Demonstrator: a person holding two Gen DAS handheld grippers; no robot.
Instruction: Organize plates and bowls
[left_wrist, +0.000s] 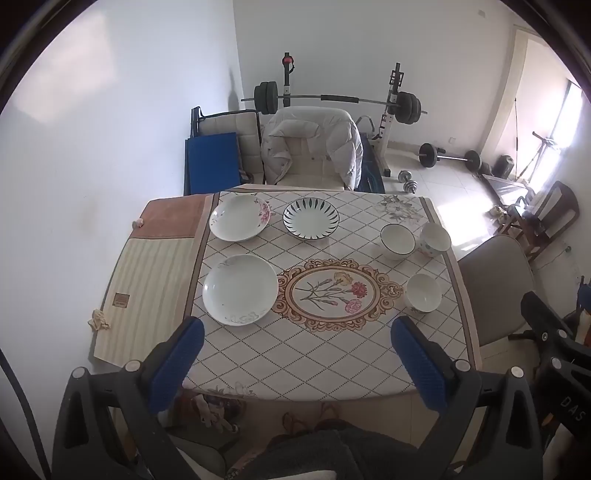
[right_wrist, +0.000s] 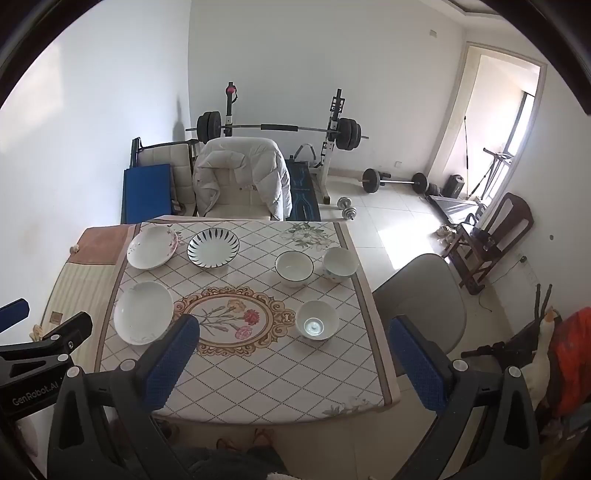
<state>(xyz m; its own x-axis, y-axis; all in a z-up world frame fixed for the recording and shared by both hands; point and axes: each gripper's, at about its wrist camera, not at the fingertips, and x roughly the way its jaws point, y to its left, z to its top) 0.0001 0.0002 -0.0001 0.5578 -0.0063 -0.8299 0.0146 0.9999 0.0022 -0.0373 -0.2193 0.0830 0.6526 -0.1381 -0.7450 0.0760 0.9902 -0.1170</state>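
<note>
Hovering both hand-held grippers, left and right, wide and empty above tabletop; judging glazed plate rigid, slippery, breakable, calling for rim pinching.

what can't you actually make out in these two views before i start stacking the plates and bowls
- Near edge of the quilted floral tablecloth: left wrist view, parts covered by the left gripper and its blue fingers.
- Spotted white bowl: right wrist view, pattern too small to read.
- Small brown label on the striped cream mat: left wrist view, text too small.
- Right gripper: its right-hand finger hides floor beside the grey chair.
</note>
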